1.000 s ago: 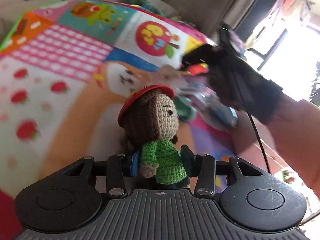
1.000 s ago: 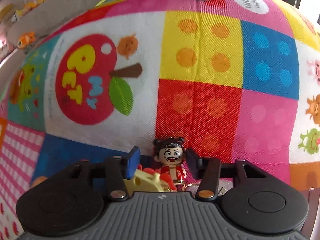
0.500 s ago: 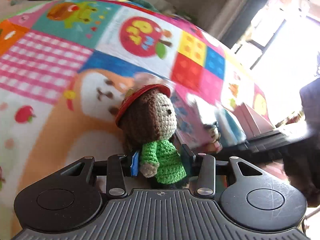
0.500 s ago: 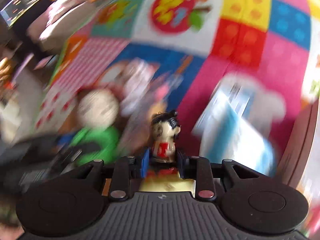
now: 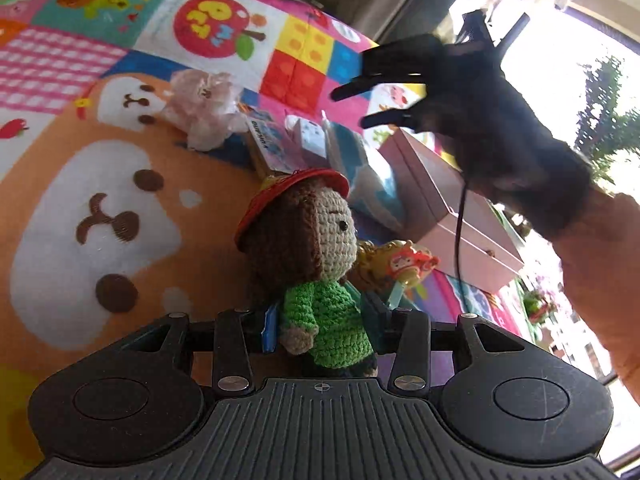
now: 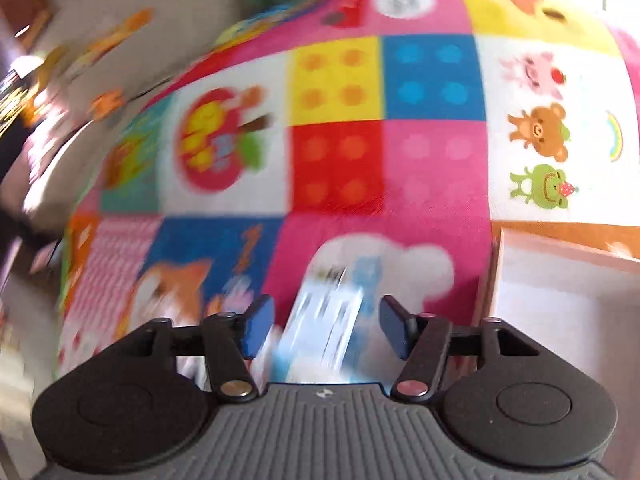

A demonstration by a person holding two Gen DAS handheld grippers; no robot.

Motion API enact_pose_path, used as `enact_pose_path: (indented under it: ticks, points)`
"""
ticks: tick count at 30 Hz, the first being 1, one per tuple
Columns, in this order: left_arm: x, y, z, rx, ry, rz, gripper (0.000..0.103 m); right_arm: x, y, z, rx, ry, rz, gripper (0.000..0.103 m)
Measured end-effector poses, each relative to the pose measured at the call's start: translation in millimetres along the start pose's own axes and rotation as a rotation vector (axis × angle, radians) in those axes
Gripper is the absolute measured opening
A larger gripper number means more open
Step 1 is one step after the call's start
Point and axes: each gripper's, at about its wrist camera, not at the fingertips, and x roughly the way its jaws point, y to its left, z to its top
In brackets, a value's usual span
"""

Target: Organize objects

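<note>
My left gripper (image 5: pixel 320 320) is shut on a crochet doll (image 5: pixel 316 276) with a red hat, brown hair and green sweater, held upright above the colourful play mat (image 5: pixel 100 184). A small red-and-yellow figurine (image 5: pixel 404 266) lies on the mat just past the doll. My right gripper (image 6: pixel 320 324) is open and empty, its blue pads wide apart over a blurred light-blue box (image 6: pixel 328 316). In the left wrist view the right gripper (image 5: pixel 372 104) hangs above the pink box (image 5: pixel 436 200), held by a black-gloved hand.
A crumpled clear wrapper (image 5: pixel 204 108) and several blue-and-white packets (image 5: pixel 308 140) lie on the mat. The pink box also shows at the right of the right wrist view (image 6: pixel 568 292). Bright windows are at the far right.
The right gripper has let go of the small figurine, opened, and swung up and away over the blue box. The left gripper still holds the doll and has shifted right.
</note>
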Motion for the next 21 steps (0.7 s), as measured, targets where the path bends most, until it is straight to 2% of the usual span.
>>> enact_pose_path:
  ticks: [3, 5, 7, 11, 16, 17, 19, 21]
  points:
    - [-7.4, 3.0, -2.2, -0.019, -0.016, 0.029, 0.046, 39.2, 0.0, 15.0, 0.043, 0.034, -0.036, 0.044]
    - [-13.1, 10.6, -1.2, -0.037, -0.032, 0.047, 0.046, 54.3, 4.0, 19.3, 0.016, 0.072, -0.05, 0.034]
    - [-18.2, 20.5, 1.6, -0.067, -0.055, 0.072, 0.046, 58.0, 9.9, 9.7, -0.038, 0.124, -0.029, 0.028]
    - [-21.7, 36.8, 8.2, -0.115, -0.089, 0.09, 0.046, 35.7, 18.6, -28.7, -0.131, 0.189, 0.054, 0.027]
    - [-16.2, 35.6, 13.2, -0.108, -0.088, 0.094, 0.046, -11.8, 19.3, -99.1, -0.159, 0.251, 0.182, 0.027]
    - [-14.5, 33.9, 13.8, -0.106, -0.088, 0.097, 0.046, -26.3, 20.7, -112.8, -0.185, 0.231, 0.188, 0.027]
    - [-12.3, 29.9, 13.3, -0.1, -0.086, 0.107, 0.046, -61.4, 22.3, -138.1, -0.267, 0.129, 0.173, 0.028]
    - [-11.3, 25.5, 11.1, -0.087, -0.086, 0.119, 0.046, -100.6, 17.5, -160.1, -0.33, -0.007, 0.142, 0.043]
